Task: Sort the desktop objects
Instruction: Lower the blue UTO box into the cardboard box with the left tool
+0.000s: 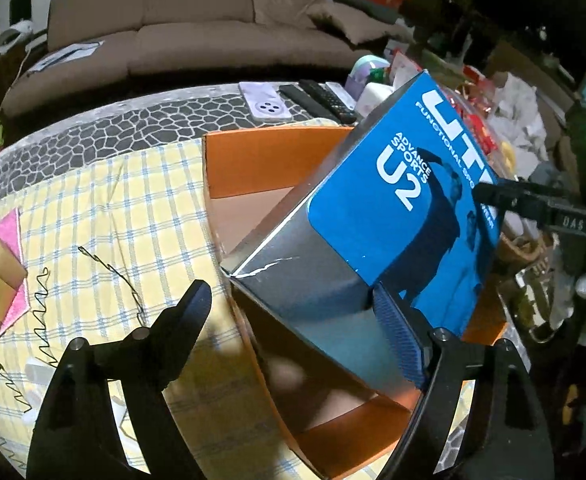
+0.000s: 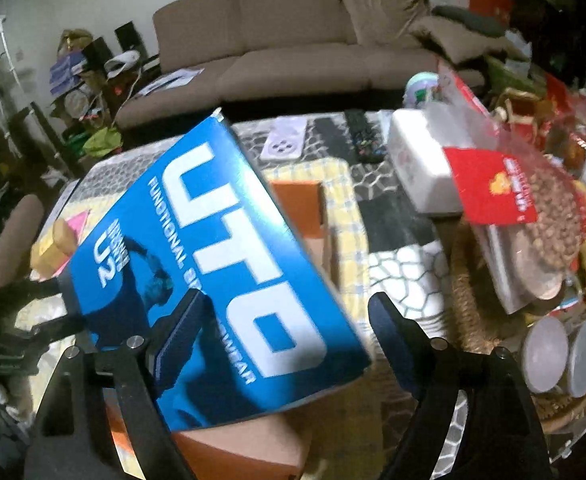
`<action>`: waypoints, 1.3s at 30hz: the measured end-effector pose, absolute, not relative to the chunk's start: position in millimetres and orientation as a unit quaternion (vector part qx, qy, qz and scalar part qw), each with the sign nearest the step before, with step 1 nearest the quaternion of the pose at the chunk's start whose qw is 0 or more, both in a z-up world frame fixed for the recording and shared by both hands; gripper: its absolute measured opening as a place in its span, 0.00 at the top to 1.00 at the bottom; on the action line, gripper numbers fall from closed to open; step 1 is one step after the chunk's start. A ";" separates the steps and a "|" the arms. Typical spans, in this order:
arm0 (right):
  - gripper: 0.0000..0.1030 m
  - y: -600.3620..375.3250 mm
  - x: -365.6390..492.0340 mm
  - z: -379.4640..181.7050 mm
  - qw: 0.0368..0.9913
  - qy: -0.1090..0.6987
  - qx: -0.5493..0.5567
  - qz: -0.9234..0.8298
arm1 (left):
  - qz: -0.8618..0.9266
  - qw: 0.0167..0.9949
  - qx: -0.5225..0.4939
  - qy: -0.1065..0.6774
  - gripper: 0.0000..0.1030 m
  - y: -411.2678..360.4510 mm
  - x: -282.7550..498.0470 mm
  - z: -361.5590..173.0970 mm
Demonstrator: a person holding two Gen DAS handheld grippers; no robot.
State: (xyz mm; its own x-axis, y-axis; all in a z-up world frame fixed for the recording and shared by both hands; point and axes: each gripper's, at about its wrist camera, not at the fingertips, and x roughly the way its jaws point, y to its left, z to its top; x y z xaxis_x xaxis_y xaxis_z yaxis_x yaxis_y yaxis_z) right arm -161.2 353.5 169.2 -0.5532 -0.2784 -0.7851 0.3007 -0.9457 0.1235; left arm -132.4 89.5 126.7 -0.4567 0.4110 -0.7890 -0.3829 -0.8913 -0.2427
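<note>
Blue box, tilted over orange tray: my left claw and right claw, both wide and gripping nothing, should steady it flat inside.

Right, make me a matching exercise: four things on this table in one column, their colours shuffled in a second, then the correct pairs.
Things:
1. UTO box
2. open tray under that box
3. sponge at the table's edge
4. remote controls at the far side

Colours:
A. black
B. pink
C. blue
D. orange

Pairs: 1-C, 2-D, 3-B, 4-A
</note>
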 end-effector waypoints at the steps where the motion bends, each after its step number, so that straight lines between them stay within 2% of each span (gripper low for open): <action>1: 0.17 351.8 -160.0 168.5 0.167 0.016 0.445 -0.880 | 0.852 0.236 -0.466 -0.017 0.21 90.3 -132.7 127.1; 5: 0.18 348.5 -153.8 167.9 0.178 0.022 0.450 -0.875 | 0.852 0.232 -0.469 -0.017 0.21 96.5 -135.8 126.8; 10: 0.23 355.7 -149.6 171.7 0.190 0.007 0.463 -0.866 | 0.849 0.234 -0.472 -0.045 0.22 90.9 -146.5 130.8; 22: 0.25 341.7 -121.9 194.3 0.230 -0.030 0.468 -0.853 | 0.868 0.232 -0.436 -0.044 0.17 91.1 -155.9 189.5; 27: 0.25 332.3 -107.6 183.5 0.229 -0.025 0.494 -0.838 | 0.858 0.223 -0.463 -0.011 0.17 100.5 -146.6 183.9; 32: 0.25 348.5 -104.6 168.4 0.227 -0.081 0.523 -0.817 | 0.831 0.209 -0.516 -0.003 0.17 110.3 -140.9 166.5; 34: 0.25 355.1 -107.6 164.0 0.223 -0.103 0.540 -0.805 | 0.822 0.216 -0.527 0.006 0.20 118.6 -140.1 164.9; 36: 0.63 358.1 -114.4 159.1 0.243 -0.146 0.556 -0.781 | 0.812 0.211 -0.543 0.028 0.20 131.2 -140.9 159.9; 37: 0.65 356.4 -116.5 158.3 0.246 -0.152 0.559 -0.777 | 0.813 0.206 -0.543 0.043 0.20 136.1 -141.4 157.5; 39: 0.61 344.7 -121.4 158.9 0.225 -0.110 0.558 -0.791 | 0.814 0.190 -0.545 0.073 0.20 144.2 -143.0 148.8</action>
State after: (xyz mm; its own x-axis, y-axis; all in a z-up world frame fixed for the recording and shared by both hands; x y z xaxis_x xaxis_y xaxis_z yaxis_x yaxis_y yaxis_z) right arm -121.4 344.7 158.9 -0.2748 -0.4796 -0.8334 0.2332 -0.8741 0.4261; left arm -143.0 144.2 148.8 -0.3345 0.2288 -0.9142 -0.3885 -0.9173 -0.0874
